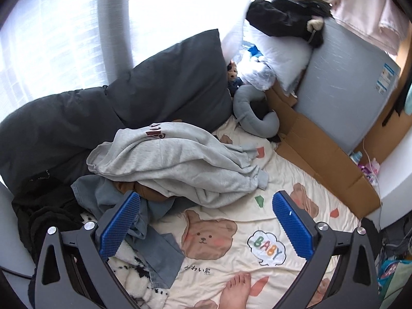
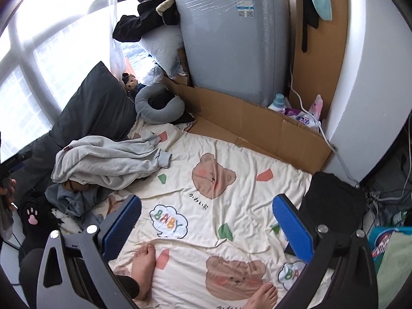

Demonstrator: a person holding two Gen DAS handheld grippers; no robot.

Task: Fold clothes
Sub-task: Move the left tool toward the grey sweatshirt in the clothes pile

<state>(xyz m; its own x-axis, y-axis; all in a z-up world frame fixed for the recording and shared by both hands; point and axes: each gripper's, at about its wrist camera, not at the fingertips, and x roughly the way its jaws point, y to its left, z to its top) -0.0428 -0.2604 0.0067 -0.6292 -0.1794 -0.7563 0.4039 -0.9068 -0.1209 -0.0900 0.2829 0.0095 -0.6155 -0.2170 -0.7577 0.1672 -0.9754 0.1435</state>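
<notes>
A crumpled light grey sweatshirt [image 1: 175,164] [image 2: 103,162] lies on top of a heap of clothes at the left of a cream bear-print sheet [image 1: 231,221] [image 2: 231,206]. Under it are a brown garment [image 1: 139,190] and a blue-grey garment [image 1: 144,221] [image 2: 69,198]. My left gripper [image 1: 206,221] hovers open above the sheet just in front of the heap, nothing between its blue pads. Further right, my right gripper [image 2: 208,224] is also open and empty over bare sheet. A folded black garment [image 2: 334,200] lies at the sheet's right edge.
The person's bare feet [image 2: 144,260] [image 1: 237,291] stand on the sheet near me. Dark pillows [image 1: 159,85] and a grey neck pillow [image 2: 159,105] lie behind the heap. Flattened cardboard [image 2: 257,126] and a grey washing machine [image 2: 231,38] border the far right side. Black fuzzy clothing [image 1: 43,213] lies left.
</notes>
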